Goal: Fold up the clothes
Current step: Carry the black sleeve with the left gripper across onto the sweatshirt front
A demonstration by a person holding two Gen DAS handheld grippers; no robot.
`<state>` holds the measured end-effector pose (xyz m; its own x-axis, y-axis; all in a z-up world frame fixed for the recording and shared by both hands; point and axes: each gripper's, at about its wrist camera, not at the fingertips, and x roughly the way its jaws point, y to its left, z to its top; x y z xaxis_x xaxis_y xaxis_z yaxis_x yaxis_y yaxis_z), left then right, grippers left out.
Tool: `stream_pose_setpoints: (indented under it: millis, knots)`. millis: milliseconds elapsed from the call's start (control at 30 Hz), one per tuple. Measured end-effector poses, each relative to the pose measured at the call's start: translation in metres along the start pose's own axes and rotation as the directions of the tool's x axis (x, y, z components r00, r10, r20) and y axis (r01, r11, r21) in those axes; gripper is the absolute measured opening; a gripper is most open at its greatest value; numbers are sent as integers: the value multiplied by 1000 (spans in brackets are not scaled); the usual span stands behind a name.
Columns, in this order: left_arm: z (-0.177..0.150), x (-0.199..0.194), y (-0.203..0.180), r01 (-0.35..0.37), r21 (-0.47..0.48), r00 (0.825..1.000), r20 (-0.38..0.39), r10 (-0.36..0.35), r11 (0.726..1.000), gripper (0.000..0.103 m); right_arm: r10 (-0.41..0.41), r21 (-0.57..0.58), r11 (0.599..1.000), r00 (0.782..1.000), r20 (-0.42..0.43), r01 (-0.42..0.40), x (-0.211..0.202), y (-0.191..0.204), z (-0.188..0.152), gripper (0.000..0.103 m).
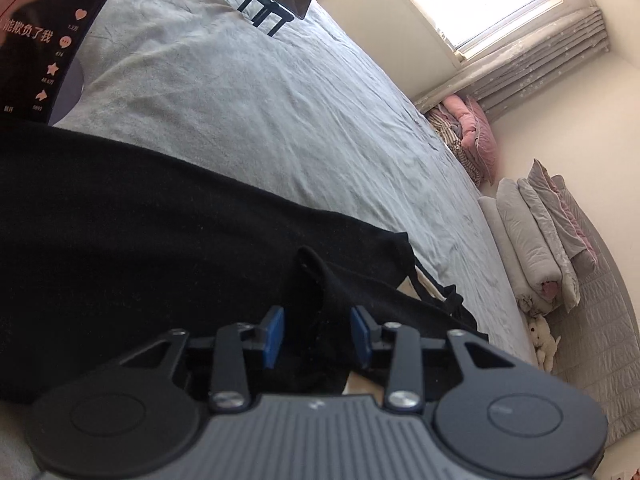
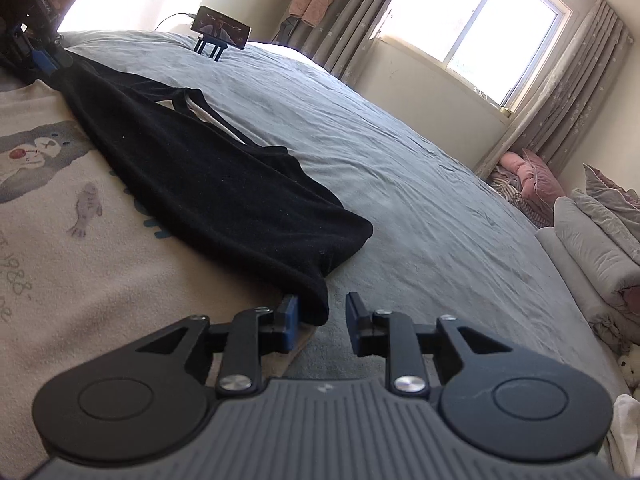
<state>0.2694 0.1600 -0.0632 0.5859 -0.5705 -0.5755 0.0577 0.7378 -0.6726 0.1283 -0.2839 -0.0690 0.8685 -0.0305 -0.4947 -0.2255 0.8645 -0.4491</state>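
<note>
Black garment (image 2: 208, 184): thin dark knit, lying in a long band across a cream printed blanket (image 2: 80, 248) on the grey bed (image 2: 420, 200), one end near, the other far left.

Left gripper (image 1: 318, 336): jaws parted, a raised fold of the cloth standing between the blue pads, not yet pinched.

Right gripper (image 2: 322, 320): jaws parted, the near corner of the cloth just inside the left pad.

Handling, by judgement: push each pad fully past the hem before closing, catch both layers, then lift both ends level so the fold falls square.
</note>
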Motion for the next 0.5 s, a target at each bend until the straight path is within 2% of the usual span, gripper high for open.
stream_pose_setpoints:
  millis: [100,233,300,333,367,433,500]
  knots:
    - [7,8,-3,0,10,1000,28,0,1000,54,25,8,1000,998,51,-26,-15,1,5,51]
    - [9,27,-13,-3,26,999,50,2,1000,50,76,60,995,993,92,-82,-20,2,14,51]
    - [7,34,-19,-14,60,998,66,10,998,29,97,89,990,990,102,-106,-18,3,17,52]
    - [5,37,-22,-20,87,997,72,14,996,3,103,100,988,989,104,-114,-17,5,18,51]
    - [2,40,-25,-25,113,996,84,16,993,4,107,109,987,989,105,-119,-15,6,19,52]
    - [-4,34,-26,-32,169,985,171,2,985,4,109,113,986,988,105,-121,-14,11,20,51]
    - [-4,39,-28,-204,215,969,180,167,955,8,112,112,986,988,105,-123,-14,15,21,52]
